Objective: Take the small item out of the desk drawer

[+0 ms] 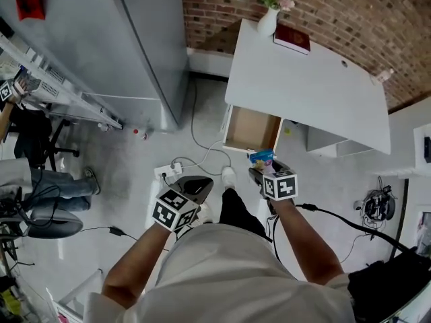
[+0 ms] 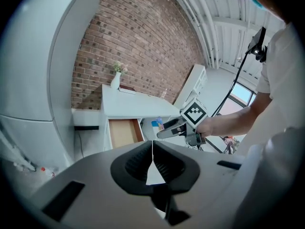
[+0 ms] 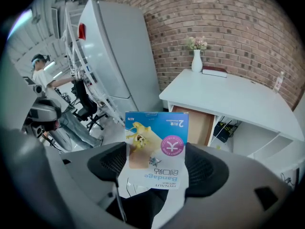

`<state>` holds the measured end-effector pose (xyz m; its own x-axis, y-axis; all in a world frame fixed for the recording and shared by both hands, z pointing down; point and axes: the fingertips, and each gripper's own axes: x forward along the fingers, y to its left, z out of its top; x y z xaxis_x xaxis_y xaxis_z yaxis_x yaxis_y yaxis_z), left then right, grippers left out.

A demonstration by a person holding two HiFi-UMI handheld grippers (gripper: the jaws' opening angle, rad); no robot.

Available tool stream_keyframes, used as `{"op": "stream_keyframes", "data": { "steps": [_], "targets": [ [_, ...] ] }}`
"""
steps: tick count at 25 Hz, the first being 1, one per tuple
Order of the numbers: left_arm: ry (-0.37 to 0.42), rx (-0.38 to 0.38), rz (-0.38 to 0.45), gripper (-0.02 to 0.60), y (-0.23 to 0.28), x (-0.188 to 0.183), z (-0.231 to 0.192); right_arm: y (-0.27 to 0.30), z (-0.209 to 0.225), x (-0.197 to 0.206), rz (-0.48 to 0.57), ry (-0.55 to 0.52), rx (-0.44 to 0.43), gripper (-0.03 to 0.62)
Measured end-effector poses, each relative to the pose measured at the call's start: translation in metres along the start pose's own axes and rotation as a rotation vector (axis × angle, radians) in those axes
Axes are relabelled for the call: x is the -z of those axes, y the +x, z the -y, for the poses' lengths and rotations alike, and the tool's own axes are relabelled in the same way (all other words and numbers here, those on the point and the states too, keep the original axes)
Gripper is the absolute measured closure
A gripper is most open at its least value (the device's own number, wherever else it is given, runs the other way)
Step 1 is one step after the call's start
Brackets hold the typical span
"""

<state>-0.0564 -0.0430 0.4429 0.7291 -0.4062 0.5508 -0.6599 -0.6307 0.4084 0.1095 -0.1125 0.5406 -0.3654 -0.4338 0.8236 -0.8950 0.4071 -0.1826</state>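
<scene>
right tool (image 3: 157, 168) pinches a bandage packet (image 3: 156, 142) near the open drawer (image 1: 251, 128), left tool (image 2: 152, 162) pressed together.

At the far corner of the white rectangular bench (image 1: 303, 86) stands a white flower vase (image 1: 268, 21), a dark red book (image 1: 291, 38) just beside it.
</scene>
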Motion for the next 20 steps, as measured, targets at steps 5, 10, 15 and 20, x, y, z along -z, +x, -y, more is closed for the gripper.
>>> {"op": "stream_keyframes", "data": {
  "steps": [5,10,15,20],
  "targets": [
    [0.002,-0.012,0.014,0.557,-0.018,0.009,0.007,-0.04,-0.027,0.012,0.035,0.0,-0.028,0.221],
    [0.002,-0.016,0.016,0.557,-0.027,0.019,0.013,-0.069,-0.052,0.028,0.05,-0.029,-0.04,0.221],
    [0.009,-0.015,0.021,0.557,-0.033,0.024,0.023,-0.092,-0.075,0.04,0.067,-0.045,-0.078,0.221],
    [0.017,-0.011,0.022,0.557,-0.04,0.031,0.029,-0.106,-0.079,0.053,0.062,-0.052,-0.055,0.221]
  ]
}}
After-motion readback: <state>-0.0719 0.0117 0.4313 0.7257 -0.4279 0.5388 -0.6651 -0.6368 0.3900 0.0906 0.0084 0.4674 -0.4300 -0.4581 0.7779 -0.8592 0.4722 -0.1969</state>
